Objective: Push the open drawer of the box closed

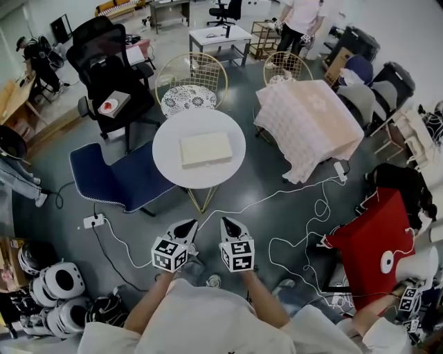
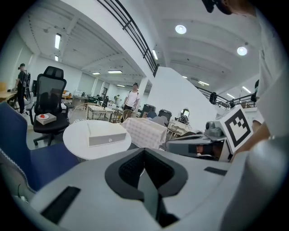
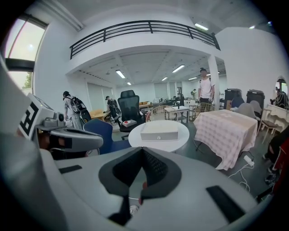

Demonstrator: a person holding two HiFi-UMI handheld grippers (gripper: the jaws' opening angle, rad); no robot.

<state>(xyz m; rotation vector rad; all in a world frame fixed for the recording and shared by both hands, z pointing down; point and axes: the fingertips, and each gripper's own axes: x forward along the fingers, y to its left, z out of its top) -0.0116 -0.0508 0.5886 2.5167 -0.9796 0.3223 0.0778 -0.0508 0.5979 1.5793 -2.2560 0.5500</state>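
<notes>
A flat cream box (image 1: pixel 205 148) lies in the middle of a round white table (image 1: pixel 166 166). In the right gripper view the box (image 3: pixel 159 131) shows a front panel with a small round knob, and that panel looks flush with the box. The left gripper view has the box (image 2: pixel 107 134) at the left. My left gripper (image 1: pixel 185 226) and right gripper (image 1: pixel 228 222) hang side by side close to my body, over the floor and well short of the table. The jaws of each gripper (image 2: pixel 144 153) (image 3: pixel 142 151) are shut with nothing between them.
A blue chair (image 1: pixel 111 176) stands at the table's left and a black office chair (image 1: pixel 107 69) beyond it. A table under a checked cloth (image 1: pixel 308 121) is at the right. White cables (image 1: pixel 297 207) trail over the floor. A red cover (image 1: pixel 374 242) lies at the right, and a person (image 1: pixel 301 21) stands far back.
</notes>
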